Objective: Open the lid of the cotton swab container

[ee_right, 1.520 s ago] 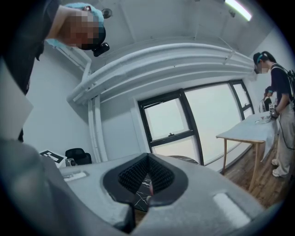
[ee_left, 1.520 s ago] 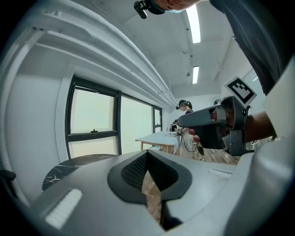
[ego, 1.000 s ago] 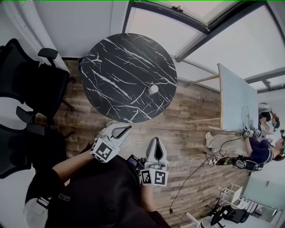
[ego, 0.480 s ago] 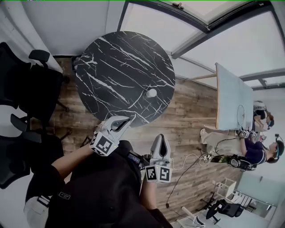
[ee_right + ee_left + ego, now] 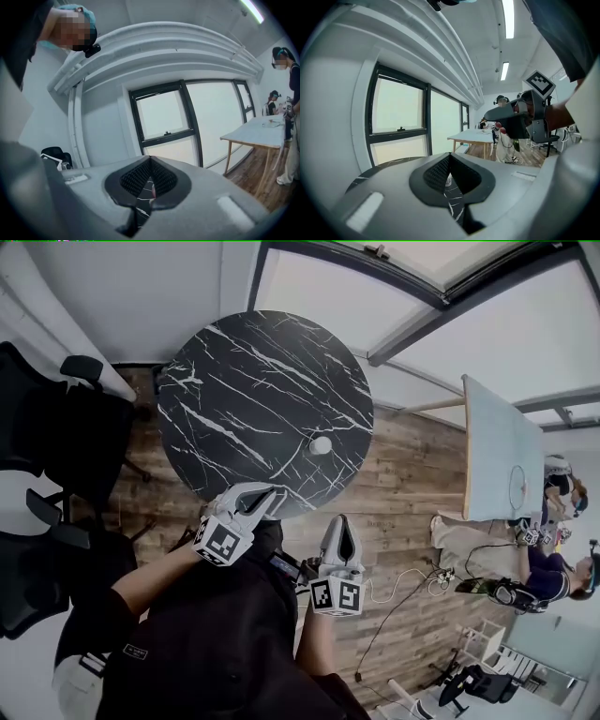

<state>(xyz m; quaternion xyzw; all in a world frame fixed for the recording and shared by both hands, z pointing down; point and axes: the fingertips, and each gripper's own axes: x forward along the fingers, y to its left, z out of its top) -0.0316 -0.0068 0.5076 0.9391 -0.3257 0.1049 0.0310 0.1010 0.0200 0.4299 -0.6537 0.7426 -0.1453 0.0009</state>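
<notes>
Seen from above, the left tool (image 5: 270, 496), a white two-jaw hand-held gripper with a square-marker cube, has its jaws pressed together on nothing; its tips hang over the near rim of a round black surface (image 5: 234, 381) patterned like marble with white veins. Ahead of those tips and a little to their right, well apart from them, stands the small white round cotton swab container (image 5: 321, 444), alone on the surface close to its near edge. It is too small to tell where the lid meets the body or whether it hinges. The right tool (image 5: 339, 523), of the same make, is likewise closed and empty; it is short of the surface edge, and the container lies ahead of it, slightly to its left. Judging by its size, the container is probably light, rigid plastic that would skid or tip on the glossy top if pushed from one side. One tool would likely need to clamp the body low down while the other catches the lid at its rim, gently, since thin plastic may flex or pop free.
</notes>
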